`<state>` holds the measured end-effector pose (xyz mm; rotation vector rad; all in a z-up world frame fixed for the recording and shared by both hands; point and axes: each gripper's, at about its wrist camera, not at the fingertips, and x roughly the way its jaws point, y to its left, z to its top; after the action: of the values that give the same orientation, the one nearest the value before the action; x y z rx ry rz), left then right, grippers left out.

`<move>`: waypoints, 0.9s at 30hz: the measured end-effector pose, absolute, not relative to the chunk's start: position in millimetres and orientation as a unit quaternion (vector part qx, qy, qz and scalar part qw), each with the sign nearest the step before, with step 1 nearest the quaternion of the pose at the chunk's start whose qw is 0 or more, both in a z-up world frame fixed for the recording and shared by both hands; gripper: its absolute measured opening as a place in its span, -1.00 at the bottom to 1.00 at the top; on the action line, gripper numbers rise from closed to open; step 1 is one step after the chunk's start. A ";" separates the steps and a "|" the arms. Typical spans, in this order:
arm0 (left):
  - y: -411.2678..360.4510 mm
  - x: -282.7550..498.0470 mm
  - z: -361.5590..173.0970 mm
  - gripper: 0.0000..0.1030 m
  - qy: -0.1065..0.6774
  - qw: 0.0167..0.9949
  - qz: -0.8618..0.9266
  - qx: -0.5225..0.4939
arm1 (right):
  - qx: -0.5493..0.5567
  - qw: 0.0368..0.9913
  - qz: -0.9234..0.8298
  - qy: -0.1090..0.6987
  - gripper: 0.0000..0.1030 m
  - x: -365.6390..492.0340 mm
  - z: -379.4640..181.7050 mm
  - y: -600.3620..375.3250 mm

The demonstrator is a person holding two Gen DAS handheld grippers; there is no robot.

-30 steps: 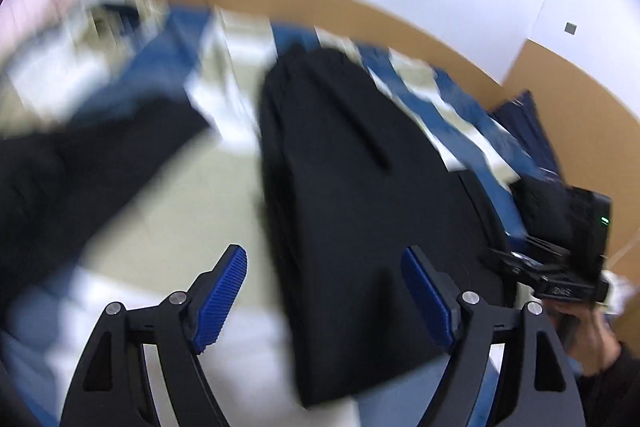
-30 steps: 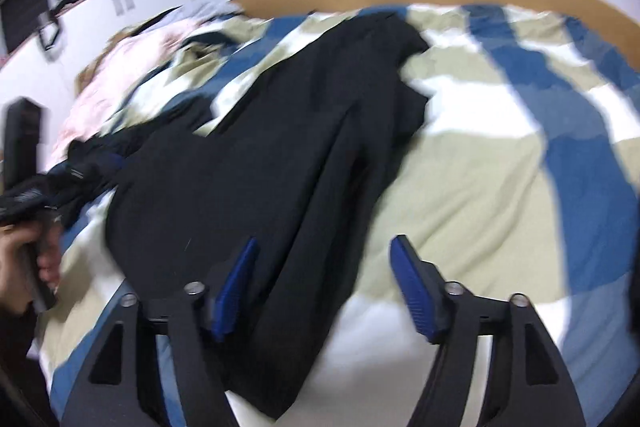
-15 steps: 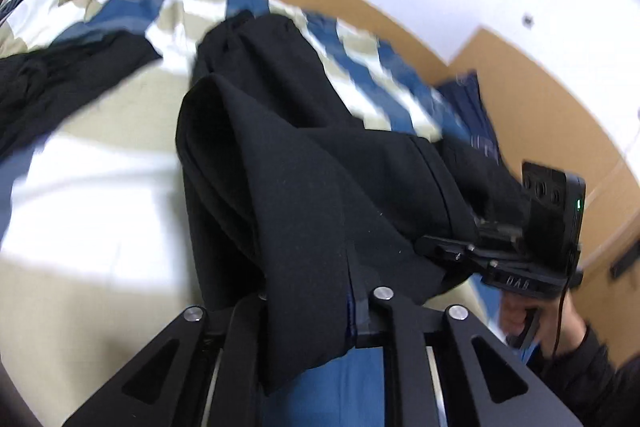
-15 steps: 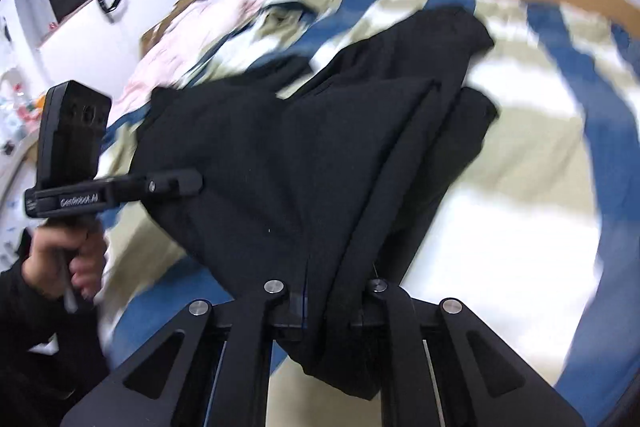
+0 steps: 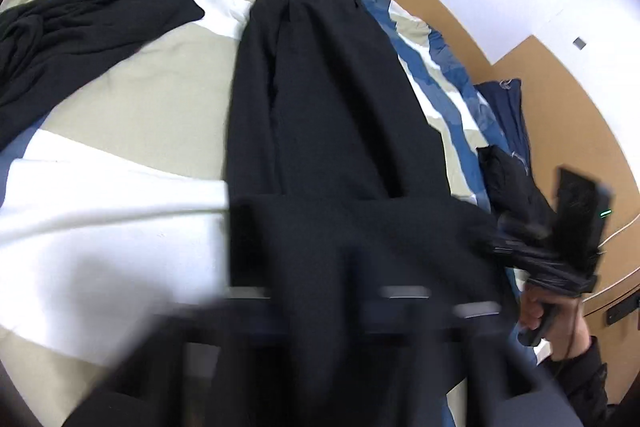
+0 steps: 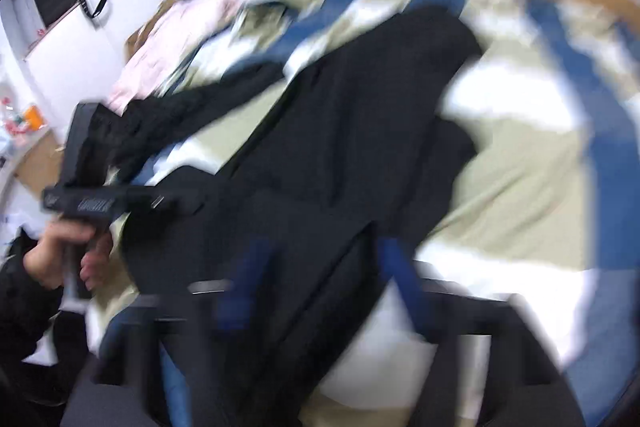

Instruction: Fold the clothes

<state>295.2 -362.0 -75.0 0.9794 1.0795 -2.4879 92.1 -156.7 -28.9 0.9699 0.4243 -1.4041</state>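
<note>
A: Striped bedspread [image 5: 132, 107] carries the black garment [image 5: 328, 99] lengthwise, its near edge raised.

B: We note the left gripper [image 5: 320, 323] and the right gripper [image 6: 320, 287] both pinching that edge, jaws pressed together on cloth.

A: We should carry both corners level, taut, toward the far end.

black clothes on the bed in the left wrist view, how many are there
3: the long black garment down the middle, a crumpled black garment at far left, and a small black bundle near the right edge. More may be hidden beyond the frame.
</note>
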 end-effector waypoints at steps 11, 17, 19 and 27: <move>-359.2 281.8 -90.7 -0.33 0.309 0.188 -0.868 0.341 | 0.394 0.564 -0.712 0.141 -0.07 64.1 -53.9 -153.1; -305.3 351.9 -80.1 0.64 0.283 0.215 -0.886 0.298 | 0.364 0.575 -0.725 0.104 0.38 109.1 -21.0 -74.3; -301.4 352.1 -81.9 0.64 0.286 0.196 -0.886 0.308 | 0.369 0.575 -0.720 0.120 0.38 125.2 -28.2 -62.2; -299.9 341.4 -97.1 0.59 0.288 0.181 -0.881 0.329 | 0.370 0.587 -0.698 0.179 -0.20 165.1 -52.7 -70.6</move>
<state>341.4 -299.9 -97.1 0.9302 0.8132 -2.4883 165.1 -70.6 -52.7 0.8618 0.4166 -1.6263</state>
